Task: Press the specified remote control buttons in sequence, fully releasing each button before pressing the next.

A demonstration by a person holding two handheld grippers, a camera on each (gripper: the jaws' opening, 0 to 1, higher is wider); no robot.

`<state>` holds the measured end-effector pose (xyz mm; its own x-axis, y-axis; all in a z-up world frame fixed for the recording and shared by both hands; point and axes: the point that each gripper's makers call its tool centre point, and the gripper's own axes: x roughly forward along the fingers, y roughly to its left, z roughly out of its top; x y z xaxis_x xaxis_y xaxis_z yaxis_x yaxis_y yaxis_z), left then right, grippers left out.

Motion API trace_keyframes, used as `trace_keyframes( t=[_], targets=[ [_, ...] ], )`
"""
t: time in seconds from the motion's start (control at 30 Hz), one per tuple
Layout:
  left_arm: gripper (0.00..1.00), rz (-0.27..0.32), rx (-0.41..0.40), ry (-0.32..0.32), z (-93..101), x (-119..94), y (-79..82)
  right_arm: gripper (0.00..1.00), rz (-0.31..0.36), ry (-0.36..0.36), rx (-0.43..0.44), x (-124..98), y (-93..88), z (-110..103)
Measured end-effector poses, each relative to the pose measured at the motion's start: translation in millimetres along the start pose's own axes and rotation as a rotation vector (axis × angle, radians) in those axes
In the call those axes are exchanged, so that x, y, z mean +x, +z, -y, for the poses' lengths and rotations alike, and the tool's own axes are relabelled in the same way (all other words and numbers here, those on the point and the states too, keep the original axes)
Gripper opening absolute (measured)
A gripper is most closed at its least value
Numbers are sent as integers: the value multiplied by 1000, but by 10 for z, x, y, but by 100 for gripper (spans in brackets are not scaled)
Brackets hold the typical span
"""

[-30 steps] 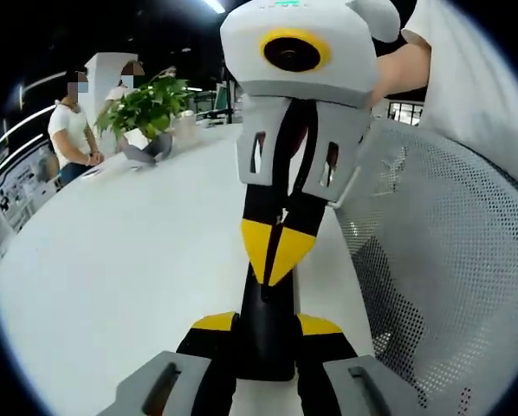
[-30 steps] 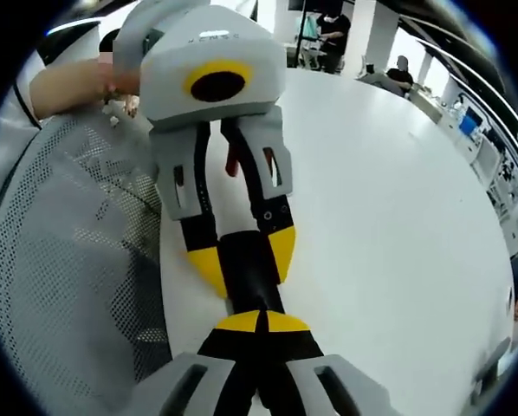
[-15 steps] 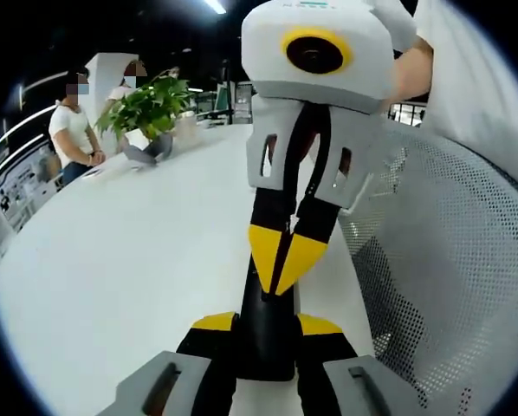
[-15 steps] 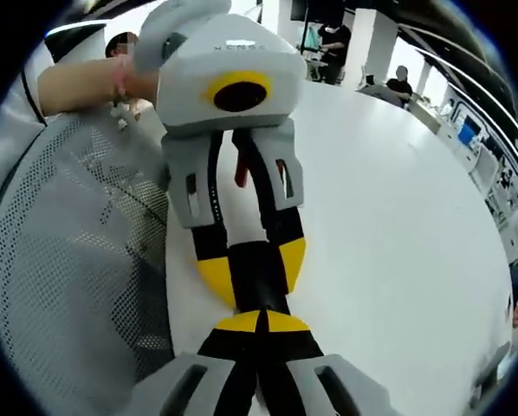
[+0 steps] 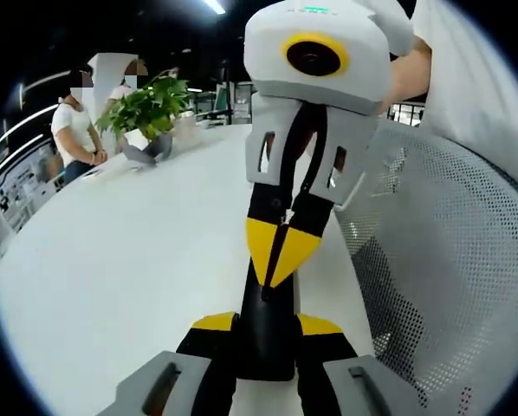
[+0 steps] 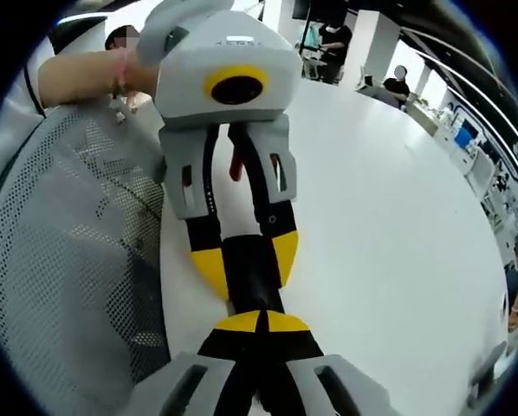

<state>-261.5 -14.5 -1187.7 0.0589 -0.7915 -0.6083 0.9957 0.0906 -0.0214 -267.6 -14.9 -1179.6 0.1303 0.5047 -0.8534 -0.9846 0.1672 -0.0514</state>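
Observation:
My left gripper (image 5: 266, 326) is shut on a black remote control (image 5: 265, 342), with a yellow pad on each side of its near end. My right gripper (image 5: 281, 256) comes down from the top of the left gripper view, shut, its yellow tips together on the remote's upper face. In the right gripper view my right gripper (image 6: 261, 322) stands shut at the bottom, its tips against the remote control (image 6: 252, 276). Beyond it the left gripper (image 6: 249, 260) clamps that remote between its yellow fingers (image 6: 209, 270). The buttons are hidden.
A broad white table (image 5: 138, 251) lies under both grippers. A grey mesh chair back (image 5: 450, 251) stands close by, also in the right gripper view (image 6: 60, 260). A potted plant (image 5: 146, 108) and a person (image 5: 71, 130) are at the table's far side. A hand (image 6: 94, 76) holds the left gripper.
The right gripper's tips have shifted a little over the remote, to the right and then slightly back. The left gripper keeps its hold, and both stay shut.

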Motion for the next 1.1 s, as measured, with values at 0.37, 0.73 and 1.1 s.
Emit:
trace_keyframes(
  t=[0.37, 0.73, 1.1],
  targets=[
    [24, 0, 0, 1, 5, -1, -2, 0, -20, -48, 9, 16, -6, 22],
    [24, 5, -7, -6, 5, -3, -6, 0, -82, -74, 54, 36, -15, 88],
    [24, -2, 4, 10, -19, -17, -13, 0, -69, -142, -31, 45, -5, 111]
  ],
)
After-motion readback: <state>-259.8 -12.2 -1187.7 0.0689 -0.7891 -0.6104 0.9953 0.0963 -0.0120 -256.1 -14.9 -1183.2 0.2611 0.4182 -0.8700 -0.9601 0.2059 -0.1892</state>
